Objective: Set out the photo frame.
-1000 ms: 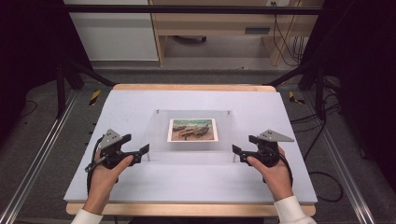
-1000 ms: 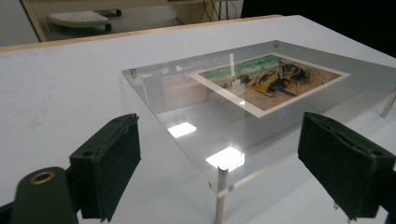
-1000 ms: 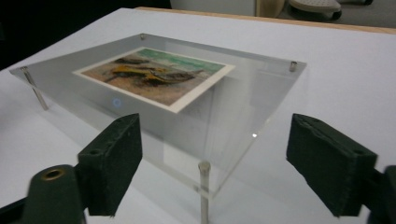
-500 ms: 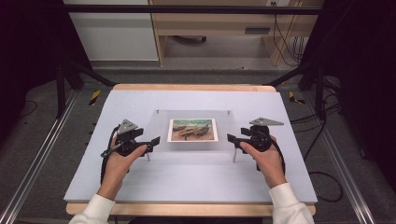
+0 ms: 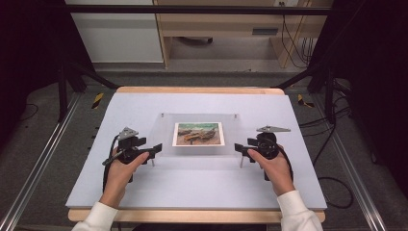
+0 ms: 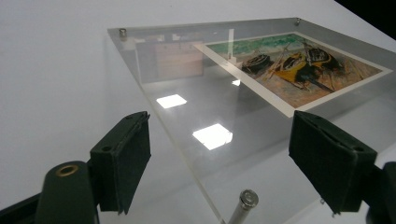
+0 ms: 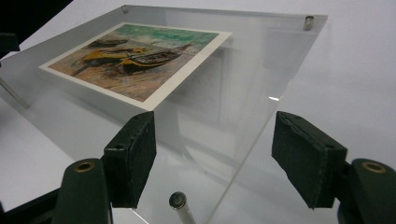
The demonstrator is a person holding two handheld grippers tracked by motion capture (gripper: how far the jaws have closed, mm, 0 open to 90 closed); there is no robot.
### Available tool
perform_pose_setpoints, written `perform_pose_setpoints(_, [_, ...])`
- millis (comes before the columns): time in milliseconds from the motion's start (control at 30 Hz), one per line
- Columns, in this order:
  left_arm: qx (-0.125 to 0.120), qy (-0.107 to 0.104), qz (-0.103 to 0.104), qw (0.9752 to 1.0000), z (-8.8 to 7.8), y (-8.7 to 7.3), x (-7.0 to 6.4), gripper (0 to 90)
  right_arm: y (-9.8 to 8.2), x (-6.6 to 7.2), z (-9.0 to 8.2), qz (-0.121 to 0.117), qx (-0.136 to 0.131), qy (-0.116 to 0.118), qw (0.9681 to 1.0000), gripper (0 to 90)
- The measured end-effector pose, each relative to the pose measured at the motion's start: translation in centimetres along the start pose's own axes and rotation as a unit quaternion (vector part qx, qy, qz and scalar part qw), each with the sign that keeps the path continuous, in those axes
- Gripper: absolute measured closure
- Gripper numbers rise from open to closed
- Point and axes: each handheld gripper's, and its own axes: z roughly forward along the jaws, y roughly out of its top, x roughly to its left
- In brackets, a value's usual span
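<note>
Clear acrylic picture frame [image 5: 198, 136] on thin metal standoff legs, colour print of beached boats [image 5: 198, 133] sandwiched inside, sits mid-frame in the high view on the pale lavender worktop [image 5: 192, 183], a bit above centre. Tilted, far edge higher on its pegs.

Left claw [image 5: 155, 150] at the frame's lower-left corner, right claw [image 5: 239, 148] at the lower-right corner. Both claws fairly wide; jaws have just been closing a little, and nothing is pinched. In the left gripper view the acrylic corner and its metal leg [image 6: 244, 204] sit between the two black pads [image 6: 122, 163], apart from both. Same in the right gripper view: corner and leg [image 7: 180, 205] between the pads [image 7: 131, 158], no contact.

Risks, as I judge them:
- Slick thin acrylic edge; pads biting only the corner tip could slip off, dropping the frame back onto the worktop.
- Jaws closing on the leg instead of the sheet might bend or unscrew the standoff.
- Uneven lift between the two hands would twist the sheet, print could shift.
- Pushing inward before gripping may skid the whole frame across the smooth worktop.
</note>
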Motion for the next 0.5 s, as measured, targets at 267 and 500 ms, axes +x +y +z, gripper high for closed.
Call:
perform_pose_setpoints(267, [0.016,-0.031,-0.039,0.9987,0.77,-0.14,0.44,24.7,-0.12,-0.11,0.79,0.015,0.009,0.011,0.9998,30.0])
perform_pose_setpoints(500, [0.016,-0.042,-0.07,0.9965,0.92,-0.4,0.8,24.3,-0.34,-0.18,0.85,0.032,0.008,0.021,0.9992,29.7])
